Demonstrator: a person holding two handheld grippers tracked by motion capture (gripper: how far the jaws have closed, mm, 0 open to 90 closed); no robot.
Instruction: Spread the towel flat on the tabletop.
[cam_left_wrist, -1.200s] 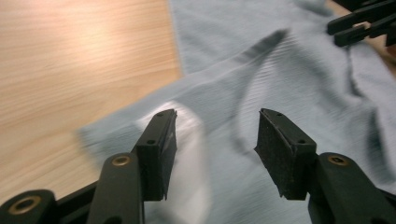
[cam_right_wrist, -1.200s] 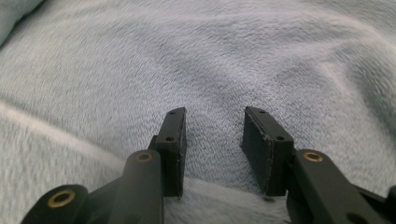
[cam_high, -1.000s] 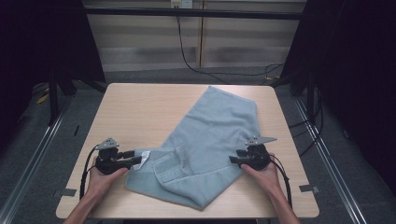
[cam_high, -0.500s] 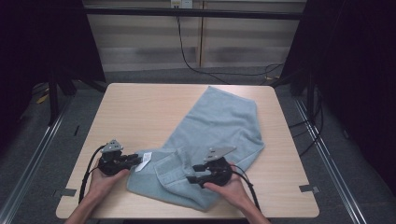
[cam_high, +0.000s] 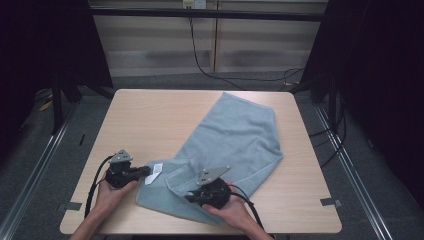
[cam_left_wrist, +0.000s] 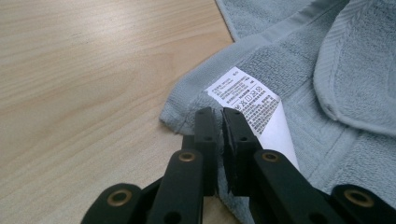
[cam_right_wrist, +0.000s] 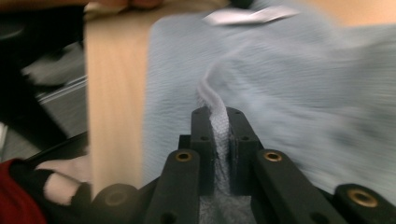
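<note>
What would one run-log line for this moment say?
left gripper: closing on towel corner by label | right gripper: closing, pinching towel edge | table: towel partly folded

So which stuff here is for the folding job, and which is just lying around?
In the job:
- blue-grey towel
- its white care label
- left hand-held gripper, shut at the towel's corner by the label
- right hand-held gripper, shut on a fold of the towel

Just around:
- wooden table
- black cable on the wall behind
- grey floor
</note>
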